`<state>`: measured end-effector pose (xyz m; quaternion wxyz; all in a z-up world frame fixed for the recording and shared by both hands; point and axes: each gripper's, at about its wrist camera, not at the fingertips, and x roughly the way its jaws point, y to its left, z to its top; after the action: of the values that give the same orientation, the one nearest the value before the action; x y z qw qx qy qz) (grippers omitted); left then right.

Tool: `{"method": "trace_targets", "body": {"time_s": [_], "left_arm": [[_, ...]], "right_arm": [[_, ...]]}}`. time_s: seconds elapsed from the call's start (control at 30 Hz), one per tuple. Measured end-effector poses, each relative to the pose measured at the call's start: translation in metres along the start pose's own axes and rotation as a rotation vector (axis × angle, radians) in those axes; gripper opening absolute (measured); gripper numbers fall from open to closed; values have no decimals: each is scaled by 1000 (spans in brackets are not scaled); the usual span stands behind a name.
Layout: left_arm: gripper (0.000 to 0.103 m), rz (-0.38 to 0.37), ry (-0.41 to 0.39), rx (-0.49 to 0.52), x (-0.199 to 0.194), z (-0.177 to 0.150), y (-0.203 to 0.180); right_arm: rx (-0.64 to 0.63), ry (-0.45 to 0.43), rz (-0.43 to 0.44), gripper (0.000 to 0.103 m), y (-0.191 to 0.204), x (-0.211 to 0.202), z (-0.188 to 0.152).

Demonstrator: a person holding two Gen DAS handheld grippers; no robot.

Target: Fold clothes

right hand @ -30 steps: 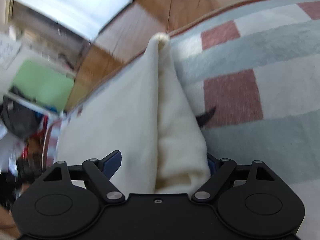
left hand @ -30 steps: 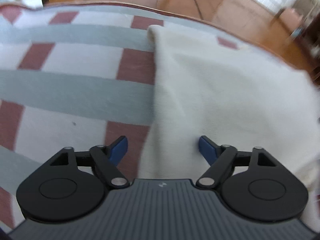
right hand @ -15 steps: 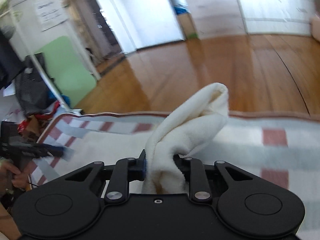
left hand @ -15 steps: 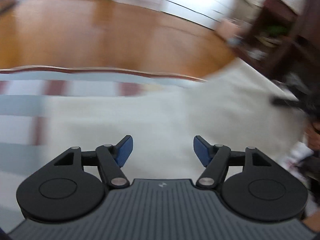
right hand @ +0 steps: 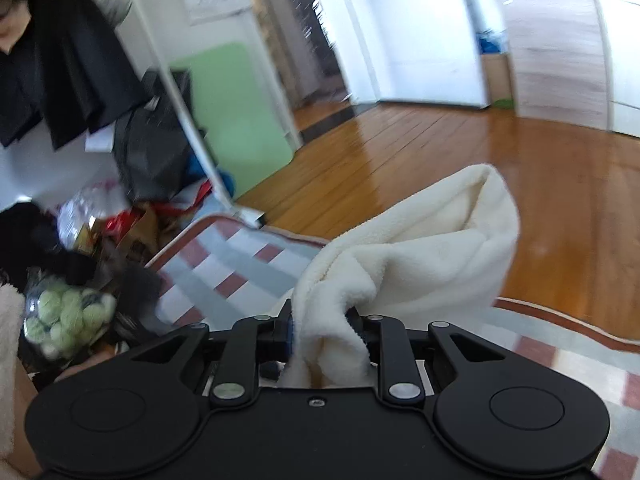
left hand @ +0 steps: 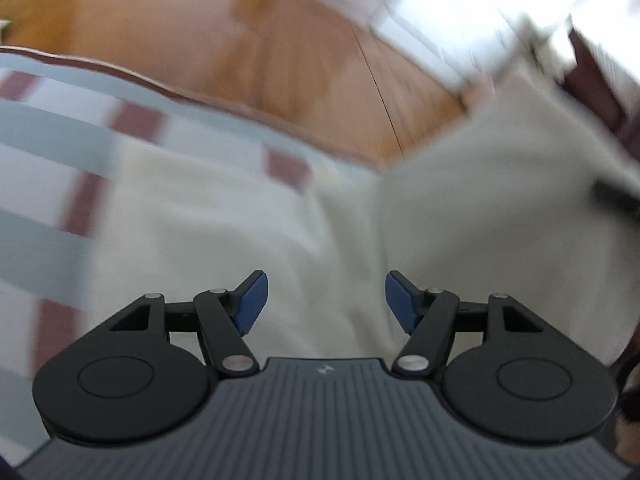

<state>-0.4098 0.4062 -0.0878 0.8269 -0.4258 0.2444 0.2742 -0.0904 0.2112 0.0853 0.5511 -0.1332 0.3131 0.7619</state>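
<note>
1. Left wrist view: the left gripper (left hand: 324, 300) was spread wide with nothing pinched, just above the blurry cream garment (left hand: 480, 240) on the striped blanket (left hand: 52, 168).
2. Right wrist view: the right gripper (right hand: 324, 330) squeezed a bunch of the cream garment (right hand: 420, 256), lifted above the striped blanket (right hand: 240, 264).

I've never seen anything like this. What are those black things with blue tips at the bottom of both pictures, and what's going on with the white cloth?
They are two hand-held grippers, each carrying a camera looking forward along its fingers; a person holds one per hand. The left gripper stands open above a cream fleece garment on a checked blanket. The right gripper is shut on a bunch of that fleece, lifted above the blanket's edge, with wooden floor beyond.
</note>
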Motion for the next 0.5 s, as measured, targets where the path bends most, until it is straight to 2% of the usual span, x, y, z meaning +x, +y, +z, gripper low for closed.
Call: {"method": "trace_targets", "body": {"time_s": [0.17, 0.23, 0.27, 0.33, 0.37, 0.43, 0.5], "left_arm": [[63, 53, -69, -110, -43, -11, 50], [63, 69, -66, -179, -43, -21, 63], [63, 65, -58, -215, -42, -26, 73], [63, 21, -35, -265, -37, -31, 82], [63, -6, -24, -278, -35, -34, 86], [63, -68, -8, -304, -27, -38, 90], [65, -88, 10, -317, -18, -42, 92]], "right_arm": [[-42, 116, 43, 29, 50, 91, 11], [-45, 154, 90, 37, 65, 123, 0], [-3, 171, 124, 38, 66, 133, -9], [110, 158, 258, 39, 55, 134, -23], [183, 124, 337, 51, 43, 130, -29], [326, 64, 448, 65, 17, 118, -37], [342, 54, 365, 65, -1, 106, -46]]}}
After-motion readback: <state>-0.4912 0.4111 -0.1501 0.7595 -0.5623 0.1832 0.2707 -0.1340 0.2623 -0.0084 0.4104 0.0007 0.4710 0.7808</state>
